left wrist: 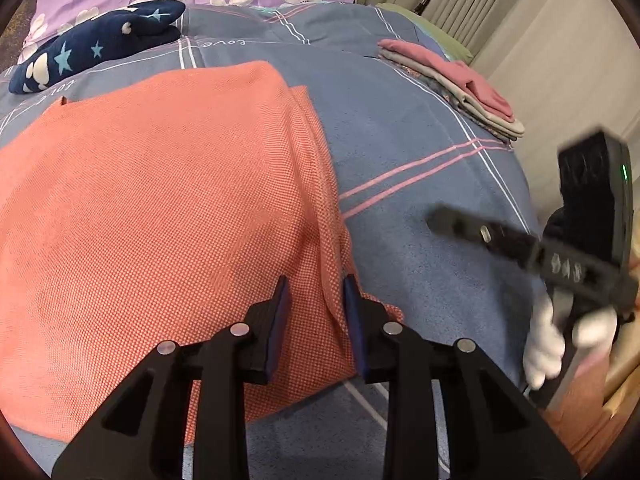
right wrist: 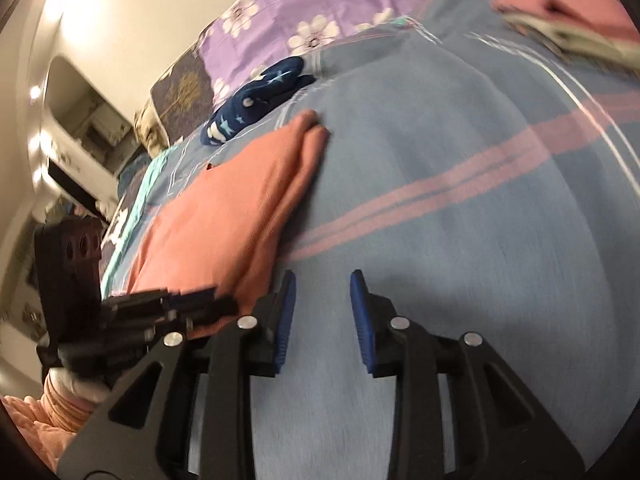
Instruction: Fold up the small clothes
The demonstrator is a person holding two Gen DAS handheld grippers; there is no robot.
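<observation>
1. The left gripper hovered over the near right edge of the orange garment; its jaws stood partly apart with a fold of that cloth between them, though whether the pads pressed it could not be told.
2. The right gripper stood parted over the bare blue bedspread, nothing between its pads.
3. The garment lay folded on the bedspread; a navy star-print cloth and a stack of folded clothes lay well apart from it.
</observation>
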